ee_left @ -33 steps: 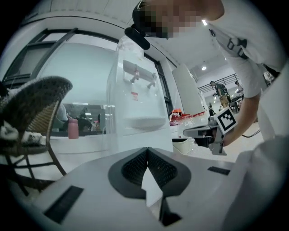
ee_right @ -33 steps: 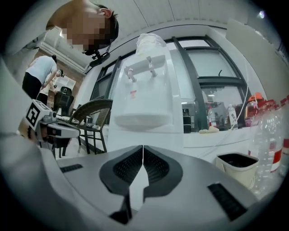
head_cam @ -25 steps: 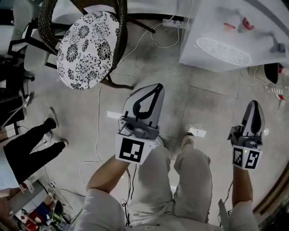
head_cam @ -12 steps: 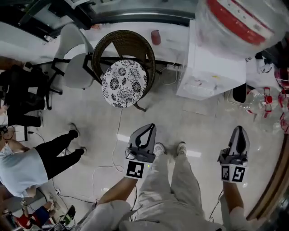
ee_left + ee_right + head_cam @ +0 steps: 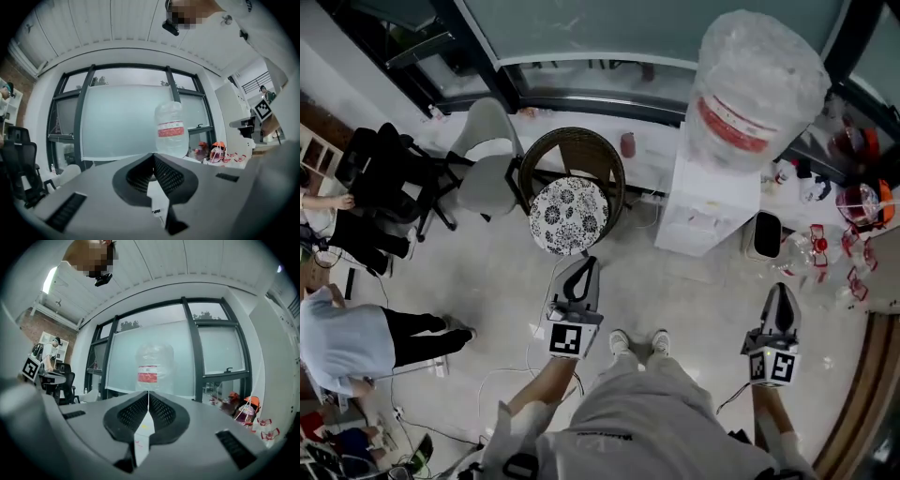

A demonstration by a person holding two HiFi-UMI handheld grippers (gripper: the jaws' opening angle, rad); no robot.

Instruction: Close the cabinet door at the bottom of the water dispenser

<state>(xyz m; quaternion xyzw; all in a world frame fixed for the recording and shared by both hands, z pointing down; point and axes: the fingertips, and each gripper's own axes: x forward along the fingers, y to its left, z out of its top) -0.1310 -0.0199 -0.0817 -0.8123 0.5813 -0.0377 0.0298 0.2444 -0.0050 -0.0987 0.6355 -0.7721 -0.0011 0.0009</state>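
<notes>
Left gripper point(image 5: 587, 265): I read the jaws as pressed fully together, with the pads meeting along one seam and nothing between them. The left gripper view point(image 5: 153, 155) confirms this. The unit is held level and points toward the window wall.
Right gripper point(image 5: 779, 287): same condition. In the right gripper view point(image 5: 148, 393) the jaws are pressed together and empty.
Water dispenser point(image 5: 701, 214): a white cabinet standing on the floor by the window wall. It is ahead of me, between the lines of the two grippers, nearer the right one and well apart from both.
Cabinet door: this belongs to the dispenser's lower front. I cannot tell from the steep head view whether it stands ajar or flush, and neither gripper view shows it.
Water bottle point(image 5: 757, 80): large and clear with a red label band, seated on top of the dispenser. In the left gripper view it point(image 5: 171, 129) sits just right of the jaw tips. In the right gripper view it point(image 5: 154, 363) stands directly above them.
Wicker chair point(image 5: 572, 155): round, carrying a black-and-white floral cushion point(image 5: 569, 216). It is left of the dispenser and straight ahead of the left gripper.
Bin point(image 5: 766, 234): dark, just beside the dispenser's base on its right.
Bystander point(image 5: 352, 342): a person in a light top and dark trousers at the far left of the floor.
Shoes point(image 5: 637, 343): mine, on pale floor tiles between the two grippers.
</notes>
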